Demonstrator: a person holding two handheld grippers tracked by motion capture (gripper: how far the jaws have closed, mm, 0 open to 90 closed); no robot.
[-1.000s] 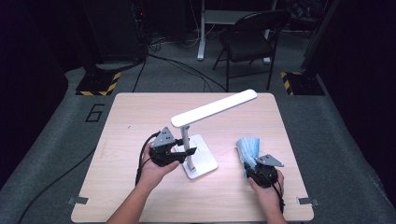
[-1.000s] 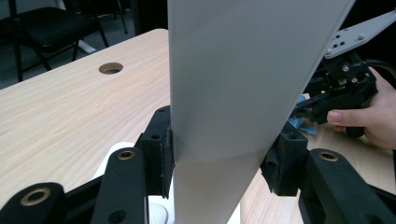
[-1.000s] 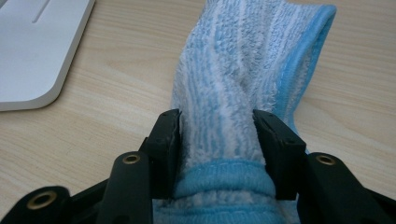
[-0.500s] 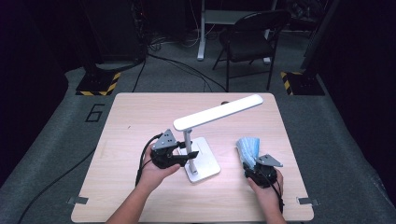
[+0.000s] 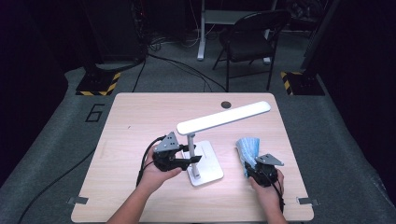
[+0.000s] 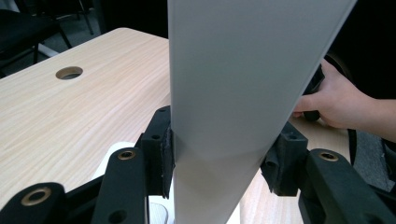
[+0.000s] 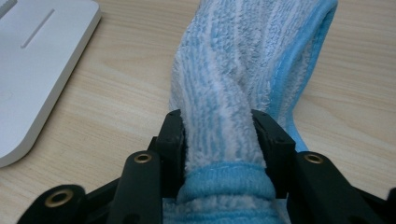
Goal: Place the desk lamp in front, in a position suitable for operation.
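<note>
A white desk lamp stands mid-table, with a flat base, a thin post and a long head. My left gripper comes in from the left and is shut on the post. In the left gripper view the post fills the gap of that gripper, and both pads press on it. A blue striped cloth lies at the right. My right gripper has just been closing on it. In the right gripper view both pads of that gripper squeeze the bunched cloth.
The wooden table has a round cable hole at the back. A black chair and black-and-yellow floor stands sit beyond it. The lamp's base lies left of the cloth. The other hand shows behind the post.
The lamp's base and head have shifted slightly nearer and to the right. Both hands have stayed almost where they were, and the cloth has kept its place.
</note>
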